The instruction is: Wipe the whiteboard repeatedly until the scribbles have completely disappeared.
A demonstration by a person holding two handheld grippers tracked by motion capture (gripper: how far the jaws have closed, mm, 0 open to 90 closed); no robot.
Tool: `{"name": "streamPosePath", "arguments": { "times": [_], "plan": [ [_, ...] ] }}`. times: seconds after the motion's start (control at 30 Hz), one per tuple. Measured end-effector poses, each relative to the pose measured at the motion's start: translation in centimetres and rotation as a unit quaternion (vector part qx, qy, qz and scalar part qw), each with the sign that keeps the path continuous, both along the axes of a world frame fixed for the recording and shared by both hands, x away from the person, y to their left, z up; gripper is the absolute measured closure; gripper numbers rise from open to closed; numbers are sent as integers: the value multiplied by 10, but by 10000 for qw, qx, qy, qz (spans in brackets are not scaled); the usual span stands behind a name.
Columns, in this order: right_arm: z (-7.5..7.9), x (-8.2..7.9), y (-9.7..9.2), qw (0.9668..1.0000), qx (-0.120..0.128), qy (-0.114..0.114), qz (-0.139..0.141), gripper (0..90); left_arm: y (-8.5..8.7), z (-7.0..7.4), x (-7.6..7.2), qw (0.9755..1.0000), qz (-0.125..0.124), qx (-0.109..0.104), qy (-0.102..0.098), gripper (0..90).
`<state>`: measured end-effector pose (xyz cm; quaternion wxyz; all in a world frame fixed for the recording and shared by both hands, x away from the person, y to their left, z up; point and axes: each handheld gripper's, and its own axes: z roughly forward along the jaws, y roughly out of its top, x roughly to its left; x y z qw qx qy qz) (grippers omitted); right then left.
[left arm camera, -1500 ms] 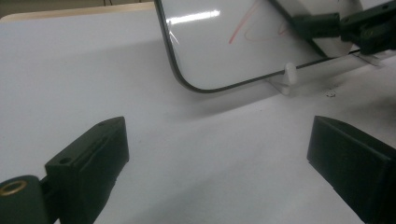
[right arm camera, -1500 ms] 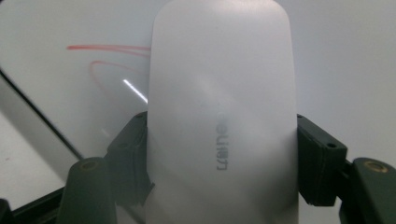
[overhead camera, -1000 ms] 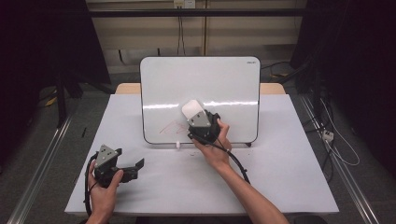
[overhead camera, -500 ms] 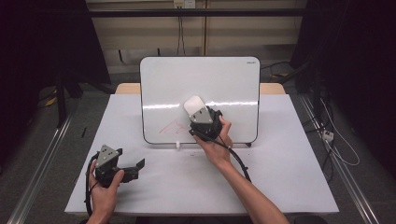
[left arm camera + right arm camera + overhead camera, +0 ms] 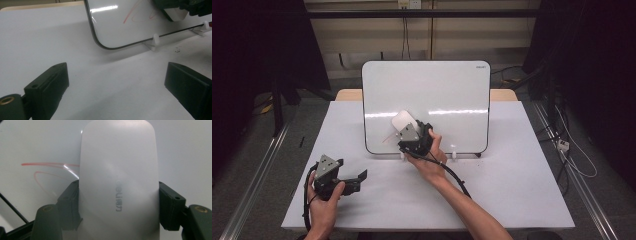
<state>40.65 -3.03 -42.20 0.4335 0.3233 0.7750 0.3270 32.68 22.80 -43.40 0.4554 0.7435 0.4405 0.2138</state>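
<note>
A white rounded-corner whiteboard (image 5: 432, 105) stands upright on small white plastic feet (image 5: 155, 40) toward the far edge of the white-topped counter (image 5: 522, 190), about midway along it. The right tongs (image 5: 411, 131), held in the person's right hand (image 5: 428, 162), are clamped on a white oblong plastic eraser (image 5: 119, 182); in the right gripper view the two black jaws press against its long sides, and grey lettering runs along its back. The eraser is pressed up against the lower left part of the whiteboard's face, right beside some thin red marker strokes (image 5: 50, 165) that curve out to its left. The left tongs (image 5: 357, 179) sit low near the counter's near left corner, held in the person's left hand (image 5: 324, 207), well apart from the board. Their jaws stand wide apart with nothing between them, bare white counter showing in the gap in the left gripper view. A black cable (image 5: 457, 177) trails from the right tongs back along the forearm.
</note>
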Motion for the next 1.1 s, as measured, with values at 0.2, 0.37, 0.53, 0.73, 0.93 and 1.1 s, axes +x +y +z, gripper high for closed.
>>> {"name": "streamPosePath", "arguments": {
  "times": [0.2, 0.37, 0.53, 0.73, 0.93, 1.1],
  "plan": [
    [-7, -3, 24, 9998, -88, -27, 190, 314, 0, 0, 0, 10000, -1, 11, 1, 55],
    [-11, -4, 35, 9995, -164, -51, 256, 314, 0, 0, 0, 10000, 1, -2, -8, 55],
    [-9, -5, 31, 9993, -215, 4, 310, 315, 0, 0, 0, 10000, -12, 0, -7, 55],
    [-4, -2, 14, 9996, -187, 2, 216, 314, 3, -1, -1, 10000, 8, -26, 17, 55],
    [10, 7, -14, 9999, 119, -4, -111, 315, 3, 1, -3, 10000, 62, -25, -31, 55],
    [20, 16, -21, 9991, 321, -28, -274, 314, 4, 0, -2, 10000, 77, -9, -13, 55]
  ]
}}
